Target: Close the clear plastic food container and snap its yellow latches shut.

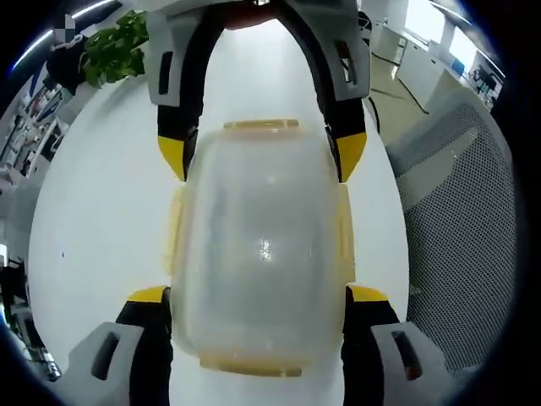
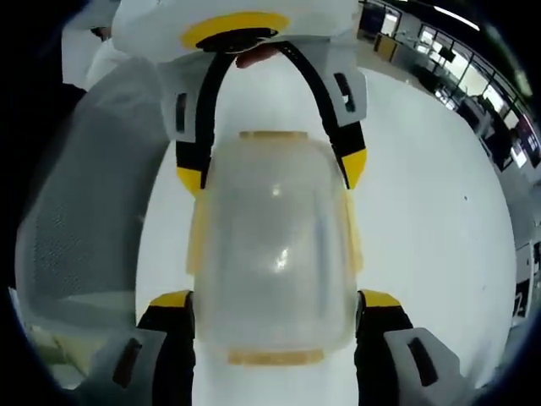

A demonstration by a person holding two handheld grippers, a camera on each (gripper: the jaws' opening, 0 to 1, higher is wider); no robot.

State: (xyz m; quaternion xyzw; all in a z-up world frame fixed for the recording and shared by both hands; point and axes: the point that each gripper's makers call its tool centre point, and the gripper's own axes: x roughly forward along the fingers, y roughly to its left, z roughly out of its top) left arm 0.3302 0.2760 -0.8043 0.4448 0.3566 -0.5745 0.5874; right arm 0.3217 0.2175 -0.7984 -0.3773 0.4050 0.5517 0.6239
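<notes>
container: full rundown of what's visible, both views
The clear plastic food container is a rounded-rectangular box of cloudy translucent plastic with pale yellow latches on all four sides. The lid looks seated; whether the latches are snapped can't be told. It lies flat on the white table. The left claw and right claw straddle it from opposite ends, tips by its corners; contact is unclear.

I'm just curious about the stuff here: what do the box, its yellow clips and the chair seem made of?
Box: clear, slightly cloudy plastic with glossy glints. Yellow clips: probably softer translucent plastic. Chair: pale woven mesh, judging by its fine grid.
</notes>
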